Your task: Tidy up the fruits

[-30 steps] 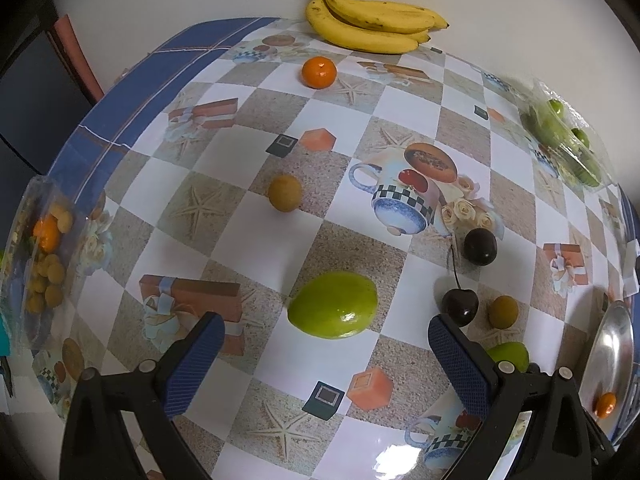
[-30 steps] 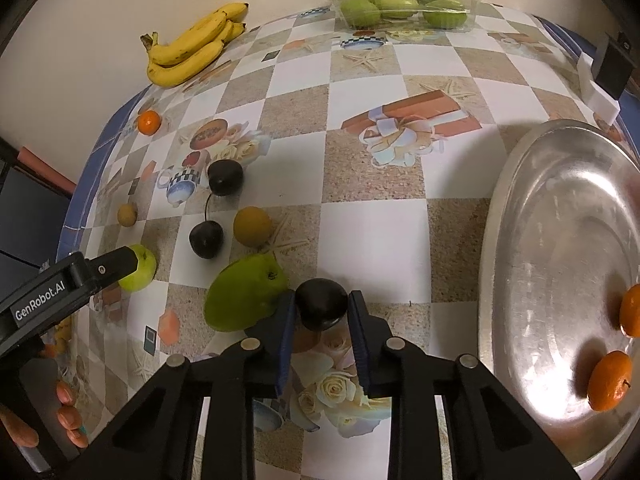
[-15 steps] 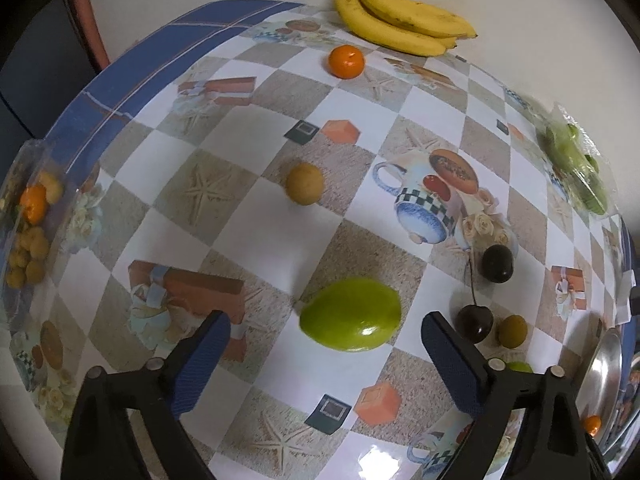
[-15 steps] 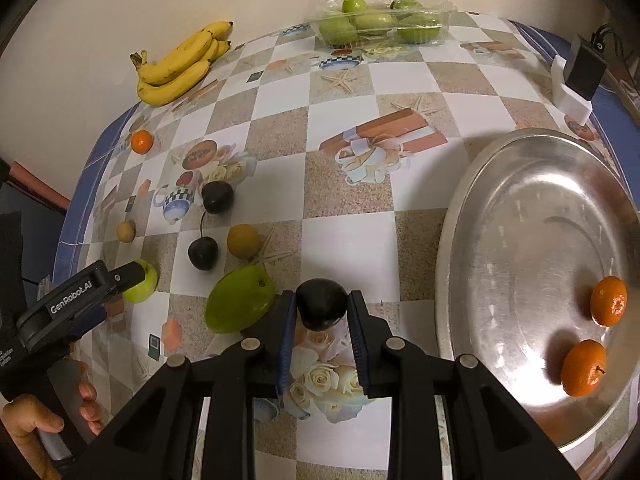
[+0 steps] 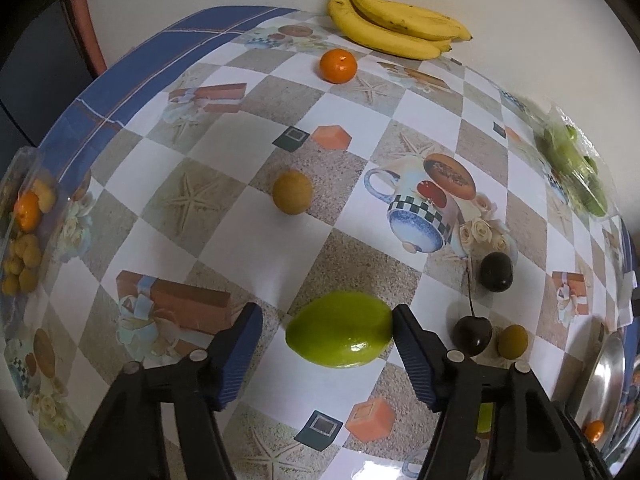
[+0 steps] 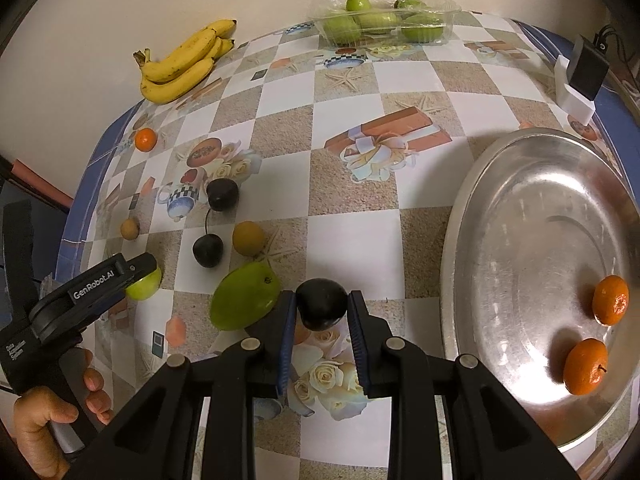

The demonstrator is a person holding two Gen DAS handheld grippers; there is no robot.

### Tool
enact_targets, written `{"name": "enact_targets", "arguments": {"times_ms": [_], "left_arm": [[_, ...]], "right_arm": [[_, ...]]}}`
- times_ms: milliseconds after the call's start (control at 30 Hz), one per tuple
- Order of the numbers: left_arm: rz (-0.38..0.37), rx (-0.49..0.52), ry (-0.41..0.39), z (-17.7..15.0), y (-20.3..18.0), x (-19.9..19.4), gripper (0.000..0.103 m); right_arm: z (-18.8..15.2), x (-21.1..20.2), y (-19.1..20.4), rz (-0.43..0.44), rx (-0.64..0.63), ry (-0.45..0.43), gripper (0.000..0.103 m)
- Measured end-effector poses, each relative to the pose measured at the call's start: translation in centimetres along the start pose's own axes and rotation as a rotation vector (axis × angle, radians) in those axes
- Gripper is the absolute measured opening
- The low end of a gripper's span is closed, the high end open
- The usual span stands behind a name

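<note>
Your left tongs (image 5: 326, 326), just closing, flank the green lime (image 5: 339, 329); only the right pad touches it, so no grip yet. Your right tongs (image 6: 321, 307) clench one dark plum (image 6: 321, 309) near the tray (image 6: 472, 216), which holds two tangerines (image 6: 610, 299).

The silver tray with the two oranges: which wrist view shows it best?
The right wrist view: nearly the whole silver tray shows, with both oranges in it. The left wrist view catches only a rim sliver at its lower right edge, with one orange.
</note>
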State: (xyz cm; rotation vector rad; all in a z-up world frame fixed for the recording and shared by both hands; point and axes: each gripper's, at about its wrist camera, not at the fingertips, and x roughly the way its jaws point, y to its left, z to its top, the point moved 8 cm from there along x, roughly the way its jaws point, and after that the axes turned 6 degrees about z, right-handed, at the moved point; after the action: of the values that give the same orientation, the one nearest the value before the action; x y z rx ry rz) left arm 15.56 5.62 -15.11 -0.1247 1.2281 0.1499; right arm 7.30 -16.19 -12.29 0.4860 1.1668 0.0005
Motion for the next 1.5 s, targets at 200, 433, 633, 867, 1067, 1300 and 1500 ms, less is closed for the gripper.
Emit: {"name": "enact_targets", "arguments": {"times_ms": [200,433,633,867,1067,1300,1500], "left_arm": [[-0.029,0.000,-0.021,0.3,-0.3,-0.7,0.050],[-0.025,0.008,-0.034,0.5,-0.3,-1.2,0.046],[-0.026,0.011,-0.062,1.0,-0.1,-2.3,0.035],[-0.053,0.005,-0.052,1.1,-0.3,-2.1,0.039],[-0.077,-0.049,-0.008,0.7,0.3,-0.9,0.066],[-0.089,-0.038,-0.014,0.8,-0.3,-0.5,0.067],[-0.114,-0.012,-0.020,0.8,-1.5,-0.2,0.066]], "right_arm": [[0.0,0.0,0.0,0.000,0.001,0.002,0.027],[0.0,-0.1,0.0,0.002,0.002,0.000,0.027],[0.1,-0.3,0.1,0.007,0.004,-0.006,0.027],[0.1,-0.3,0.0,0.012,0.004,-0.005,0.027],[0.1,-0.4,0.0,0.020,0.006,-0.005,0.027],[0.1,-0.4,-0.1,0.034,0.017,-0.003,0.027],[0.2,-0.6,-0.2,0.045,0.021,-0.004,0.027]]}}
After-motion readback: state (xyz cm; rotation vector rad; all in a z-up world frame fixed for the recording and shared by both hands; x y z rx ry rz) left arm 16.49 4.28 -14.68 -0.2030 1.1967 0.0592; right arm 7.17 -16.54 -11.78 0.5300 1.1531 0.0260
